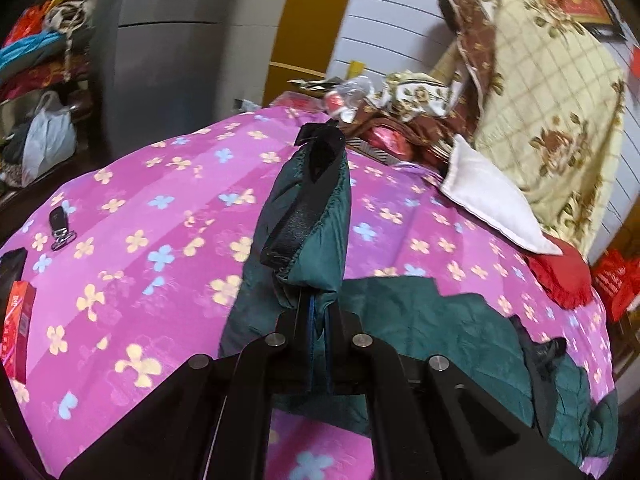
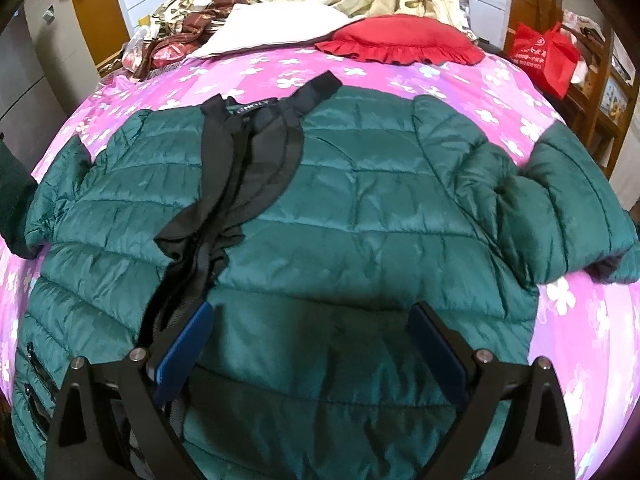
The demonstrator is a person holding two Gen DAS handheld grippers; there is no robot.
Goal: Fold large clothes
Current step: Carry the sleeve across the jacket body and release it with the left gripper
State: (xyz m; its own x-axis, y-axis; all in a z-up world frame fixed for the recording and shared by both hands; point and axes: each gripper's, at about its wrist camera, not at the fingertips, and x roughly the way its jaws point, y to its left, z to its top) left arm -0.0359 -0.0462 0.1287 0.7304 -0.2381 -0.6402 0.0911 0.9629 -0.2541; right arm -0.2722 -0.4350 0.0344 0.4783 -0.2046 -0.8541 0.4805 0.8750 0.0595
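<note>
Left gripper (image 1: 316, 320): clamped on the sleeve (image 1: 308, 216), cuff raised off the bed (image 1: 120, 208). Right gripper (image 2: 312, 344): jaws wide, empty, over the jacket (image 2: 360, 208), which lies spread front-up on the bed. Far sleeve (image 2: 560, 200) unfolded. Judgement: first fold in hand; body folds remain.

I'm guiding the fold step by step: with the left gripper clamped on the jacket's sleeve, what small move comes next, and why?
Probably carry the sleeve inward and lay it across the green jacket. The left gripper is shut on its cuff end and holds it lifted above the pink bedsheet, while the jacket's body lies spread flat, front up. The right gripper hovers open over the hem.
</note>
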